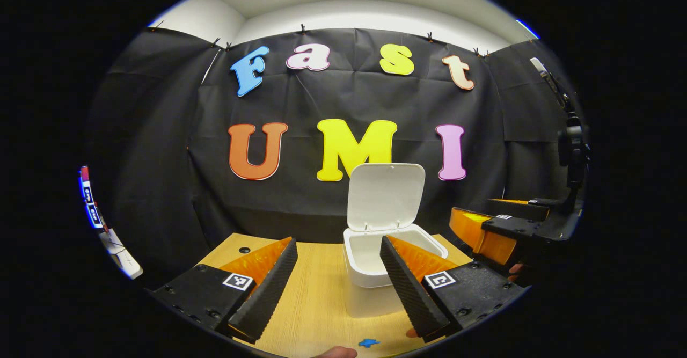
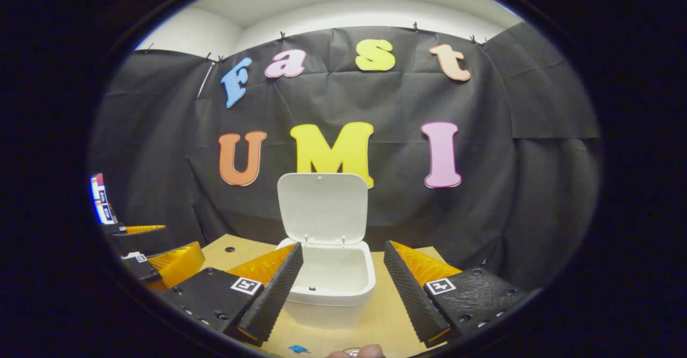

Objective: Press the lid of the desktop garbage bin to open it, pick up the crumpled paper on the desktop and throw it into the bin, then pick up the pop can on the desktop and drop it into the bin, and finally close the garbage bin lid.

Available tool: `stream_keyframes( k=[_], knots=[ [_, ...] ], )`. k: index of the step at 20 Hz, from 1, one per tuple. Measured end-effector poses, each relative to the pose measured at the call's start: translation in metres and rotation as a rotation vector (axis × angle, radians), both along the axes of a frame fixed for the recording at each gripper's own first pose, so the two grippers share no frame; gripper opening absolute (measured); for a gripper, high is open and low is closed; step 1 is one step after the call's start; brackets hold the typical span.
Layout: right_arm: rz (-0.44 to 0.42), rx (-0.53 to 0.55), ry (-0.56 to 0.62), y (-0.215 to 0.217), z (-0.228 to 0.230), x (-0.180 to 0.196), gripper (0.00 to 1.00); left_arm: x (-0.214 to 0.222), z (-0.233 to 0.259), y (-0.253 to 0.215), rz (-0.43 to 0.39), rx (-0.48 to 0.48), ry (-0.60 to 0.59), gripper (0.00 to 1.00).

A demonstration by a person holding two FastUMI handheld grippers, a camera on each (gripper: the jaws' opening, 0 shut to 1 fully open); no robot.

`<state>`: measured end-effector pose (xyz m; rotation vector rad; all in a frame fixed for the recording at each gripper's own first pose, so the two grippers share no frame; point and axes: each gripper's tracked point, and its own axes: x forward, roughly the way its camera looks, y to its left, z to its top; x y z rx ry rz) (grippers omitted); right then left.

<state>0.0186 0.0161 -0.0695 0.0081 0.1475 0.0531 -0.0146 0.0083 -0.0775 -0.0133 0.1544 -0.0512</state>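
On the wooden desktop [image 2: 386, 315] the white bin [image 2: 335, 288] stands with lid [image 2: 323, 207] upright and open, both the left gripper [image 1: 338, 288] and right gripper [image 2: 343, 293] spread empty; paper and can unseen, so locate them before descending.

Garbage bin [image 2: 328, 288] stands on the table [image 1: 316, 293], its lid [image 2: 323, 207] raised upright at the rear. Left gripper [image 1: 337, 288] and right gripper [image 2: 340, 293] flank its front, side by side.
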Motion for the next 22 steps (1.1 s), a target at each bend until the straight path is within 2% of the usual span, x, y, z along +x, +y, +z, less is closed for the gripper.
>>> stream_keyframes(
  k=[4, 8, 14, 18, 22],
  knots=[
    [0.015, -0.003, 0.009, -0.018, -0.008, -0.003, 0.95, -0.002, -0.011, -0.008, 0.009, 0.009, 0.023, 1.00],
    [0.034, -0.012, 0.029, -0.044, -0.026, -0.005, 0.95, -0.010, -0.049, -0.031, 0.020, 0.012, 0.124, 1.00],
    [0.064, -0.044, 0.126, -0.083, -0.087, -0.015, 0.95, -0.025, -0.132, -0.057, 0.008, 0.069, 0.304, 1.00],
    [0.041, -0.047, 0.213, -0.105, -0.133, -0.028, 0.95, -0.051, -0.193, -0.076, -0.024, 0.059, 0.463, 1.00],
    [0.042, -0.060, 0.295, -0.117, -0.171, -0.045, 0.95, -0.065, -0.236, -0.079, -0.003, 0.040, 0.580, 1.00]
  ],
)
